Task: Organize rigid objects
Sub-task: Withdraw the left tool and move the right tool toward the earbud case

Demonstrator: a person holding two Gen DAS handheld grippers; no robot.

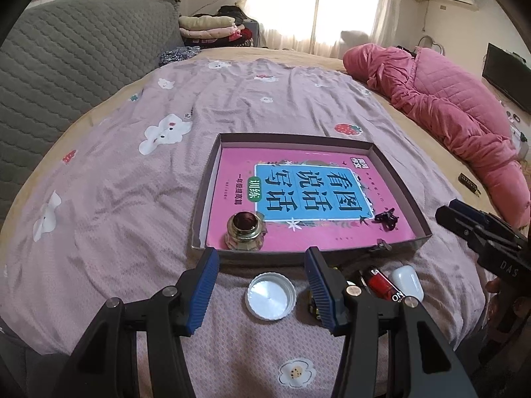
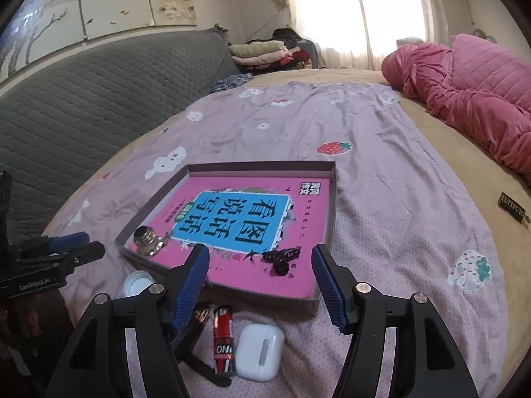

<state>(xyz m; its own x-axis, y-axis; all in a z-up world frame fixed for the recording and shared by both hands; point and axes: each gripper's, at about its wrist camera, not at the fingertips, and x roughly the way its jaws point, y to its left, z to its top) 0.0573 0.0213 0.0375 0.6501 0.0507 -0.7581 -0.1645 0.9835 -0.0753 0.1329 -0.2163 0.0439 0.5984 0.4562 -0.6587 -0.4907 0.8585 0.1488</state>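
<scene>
Below, white cap (image 1: 270, 295) lies between left tool's (image 1: 262, 265) released tips—untouched; right tool (image 2: 262, 262) released too.

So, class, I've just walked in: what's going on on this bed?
A person holds a gripper in each hand over a bed, sorting small items into a shallow box. A glass jar and black clip already lie on the pink book inside. The left gripper is open above a white lid; the right gripper is open and empty. A lighter and earbud case wait outside the box.
</scene>
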